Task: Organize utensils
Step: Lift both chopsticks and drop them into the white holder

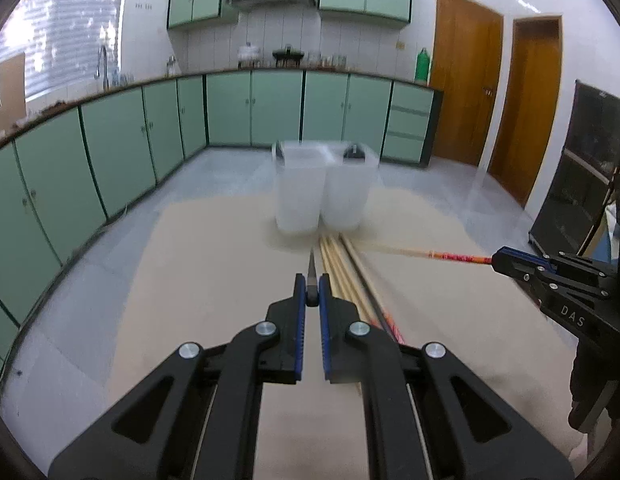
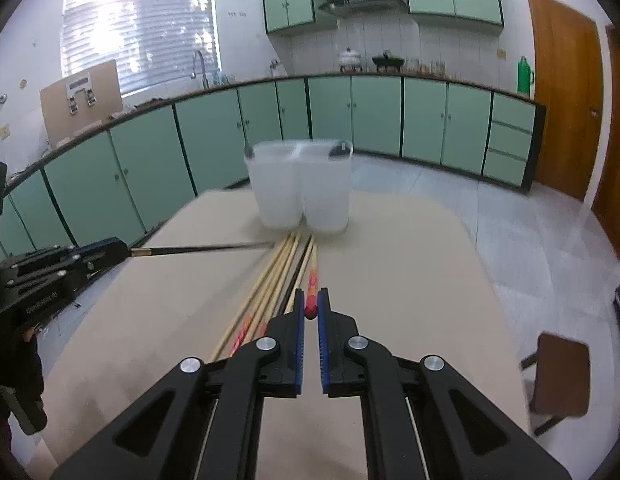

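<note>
Several chopsticks (image 1: 342,268) lie side by side on the beige table (image 1: 214,280), pointing at a translucent two-compartment holder (image 1: 322,184). My left gripper (image 1: 312,292) is shut on a dark chopstick (image 1: 311,276); it also shows in the right wrist view (image 2: 198,249), held by the left gripper (image 2: 122,251). My right gripper (image 2: 311,304) is shut on a red-patterned chopstick (image 2: 311,286), which shows in the left wrist view (image 1: 450,257) running from the right gripper (image 1: 498,260) toward the pile (image 2: 278,276). The holder (image 2: 300,186) stands just beyond the chopstick tips.
The table's edges (image 2: 482,248) drop to a grey tiled floor. A brown chair (image 2: 558,376) stands at the right of the table. Green kitchen cabinets (image 1: 250,108) line the far walls. A dark cabinet (image 1: 578,168) stands at the right.
</note>
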Available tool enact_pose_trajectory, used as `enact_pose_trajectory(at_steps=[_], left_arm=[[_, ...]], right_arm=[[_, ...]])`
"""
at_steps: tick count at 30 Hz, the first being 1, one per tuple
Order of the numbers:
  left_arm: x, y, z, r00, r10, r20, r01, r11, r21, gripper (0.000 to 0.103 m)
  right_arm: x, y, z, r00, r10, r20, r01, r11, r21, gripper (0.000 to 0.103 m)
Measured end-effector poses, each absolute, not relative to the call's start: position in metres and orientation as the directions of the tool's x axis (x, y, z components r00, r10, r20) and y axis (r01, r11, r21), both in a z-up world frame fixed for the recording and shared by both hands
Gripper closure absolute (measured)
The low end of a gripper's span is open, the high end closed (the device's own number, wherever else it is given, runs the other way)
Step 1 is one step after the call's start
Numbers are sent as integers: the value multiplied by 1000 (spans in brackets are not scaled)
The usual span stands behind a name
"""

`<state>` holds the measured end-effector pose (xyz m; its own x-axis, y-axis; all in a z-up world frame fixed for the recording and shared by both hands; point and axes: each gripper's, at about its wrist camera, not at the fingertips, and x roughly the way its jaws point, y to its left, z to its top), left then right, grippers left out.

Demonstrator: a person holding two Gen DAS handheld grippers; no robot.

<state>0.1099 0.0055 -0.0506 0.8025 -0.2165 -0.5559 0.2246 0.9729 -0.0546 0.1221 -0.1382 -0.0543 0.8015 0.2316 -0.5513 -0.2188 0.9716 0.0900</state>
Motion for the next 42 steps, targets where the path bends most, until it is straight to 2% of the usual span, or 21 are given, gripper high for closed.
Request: enact_pose_trajectory(at_steps=[7,20,32,36,42], left_arm=[[124,3,-11,846,-247,-473,255,966,-48,97],[165,-4,31,854,-317,-412,316,946,-73,97],[192,-21,121,928,-323,-186,322,946,-37,97],[222,-33,138,947,-291,-138,291,956,-25,97],[268,-46,123,956,-245,-160,246,969,-10,97]], right_arm=[[138,-145,-14,826,254,-503,-249,965,79,97],[193,-151,48,807,329,-491,-337,938,75,97],[223,-156,136,867,360,-344,-357,931,74,97],[250,-157,143,883,343,-321,-332,939,91,97],[292,-154,123,891,313,-329,-296,950,101,97]])
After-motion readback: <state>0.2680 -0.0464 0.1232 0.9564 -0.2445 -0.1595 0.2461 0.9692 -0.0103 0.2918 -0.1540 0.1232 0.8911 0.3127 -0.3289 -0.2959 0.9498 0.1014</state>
